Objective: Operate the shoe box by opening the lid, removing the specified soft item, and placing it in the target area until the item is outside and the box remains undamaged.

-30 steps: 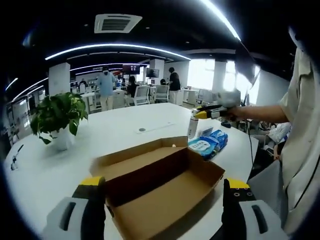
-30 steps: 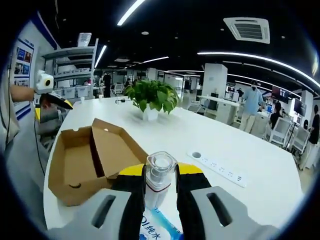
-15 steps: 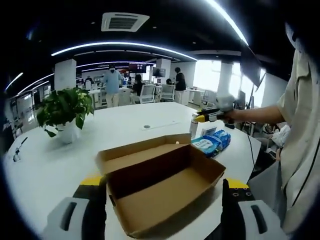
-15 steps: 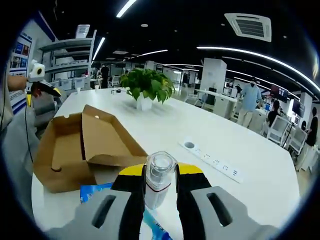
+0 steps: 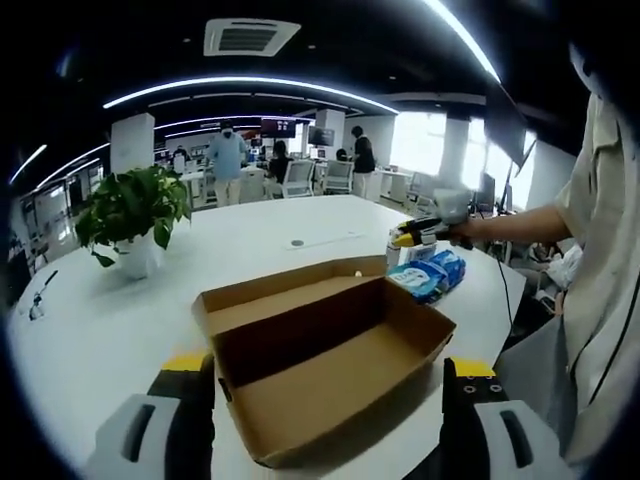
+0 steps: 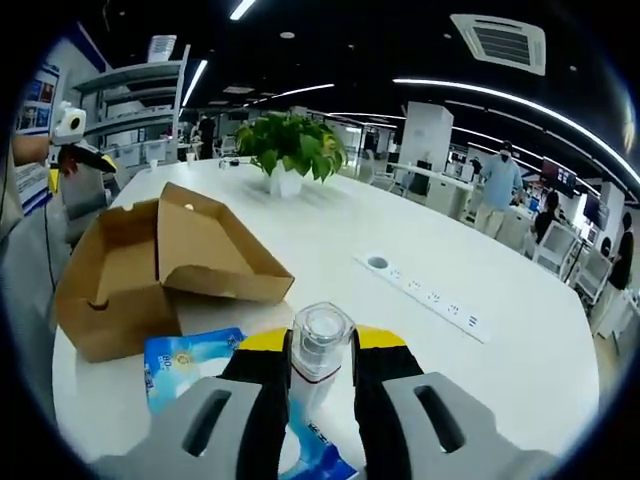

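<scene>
The white worktop (image 5: pixel 250 240) carries everything, with a potted plant (image 5: pixel 135 215) well apart from the task's things and a power strip (image 6: pixel 420 295) let into its surface. The shoe box (image 5: pixel 325 365) lies open near the edge, its lid (image 6: pixel 215 255) folded back and its inside bare as far as the left gripper view shows; it is thin brown cardboard, so it is judged light and easily creased, best steadied at a wall or a corner and never squeezed across its open top. The soft item, a blue wipes pack (image 6: pixel 195 365), already lies outside on the worktop just beside the box, partly under the right tongs. It looks like a plastic-wrapped pouch, which should be light, yielding and somewhat slick, so a grip across the middle of its flat body or along a sealed edge would likely hold better than a pinch at a corner. The right tongs (image 6: pixel 320 375) are clamped on a small clear bottle (image 6: pixel 320 350) with a rounded cap, stiff and smooth, held upright between the jaws. The left tongs (image 5: pixel 325 395) stand wide apart over the near end of the box, holding nothing.
</scene>
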`<state>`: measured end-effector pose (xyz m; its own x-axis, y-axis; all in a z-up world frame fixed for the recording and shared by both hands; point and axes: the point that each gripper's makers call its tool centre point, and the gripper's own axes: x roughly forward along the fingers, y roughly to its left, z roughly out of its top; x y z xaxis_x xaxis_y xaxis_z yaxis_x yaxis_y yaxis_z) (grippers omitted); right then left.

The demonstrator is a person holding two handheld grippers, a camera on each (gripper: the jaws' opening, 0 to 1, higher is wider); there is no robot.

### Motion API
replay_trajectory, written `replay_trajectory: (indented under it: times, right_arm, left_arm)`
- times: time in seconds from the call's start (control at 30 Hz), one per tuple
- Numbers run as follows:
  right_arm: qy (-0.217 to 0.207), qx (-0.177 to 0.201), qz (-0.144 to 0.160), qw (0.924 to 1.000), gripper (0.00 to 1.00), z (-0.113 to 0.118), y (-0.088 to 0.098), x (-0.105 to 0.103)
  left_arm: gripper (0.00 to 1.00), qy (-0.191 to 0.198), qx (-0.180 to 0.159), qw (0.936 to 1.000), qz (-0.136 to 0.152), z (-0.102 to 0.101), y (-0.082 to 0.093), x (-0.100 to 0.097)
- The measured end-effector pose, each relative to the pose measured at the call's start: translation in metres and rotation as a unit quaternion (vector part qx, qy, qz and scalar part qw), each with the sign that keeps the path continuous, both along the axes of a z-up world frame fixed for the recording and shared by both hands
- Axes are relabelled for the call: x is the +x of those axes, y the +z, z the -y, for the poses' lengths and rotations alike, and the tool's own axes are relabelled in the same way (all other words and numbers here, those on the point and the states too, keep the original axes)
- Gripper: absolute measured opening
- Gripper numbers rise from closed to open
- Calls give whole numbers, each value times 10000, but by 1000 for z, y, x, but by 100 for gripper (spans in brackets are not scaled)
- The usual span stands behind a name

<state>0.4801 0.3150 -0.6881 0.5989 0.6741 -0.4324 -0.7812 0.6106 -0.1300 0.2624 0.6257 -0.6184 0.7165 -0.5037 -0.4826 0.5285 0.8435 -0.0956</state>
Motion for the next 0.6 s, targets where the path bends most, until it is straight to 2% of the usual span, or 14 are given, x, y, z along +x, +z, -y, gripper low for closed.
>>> replay_trajectory:
  times: [0.47,0.6]
  right_arm:
    - [-55,-134,-24,9999,21,3,3,2]
    - [-50,-234,-33,9997,21,0,5,-4]
  left_arm:
    - [95,-15,13,10000,-66,1,-6,-4]
    - [95,6,4,10000,-69,-1,-7,-5]
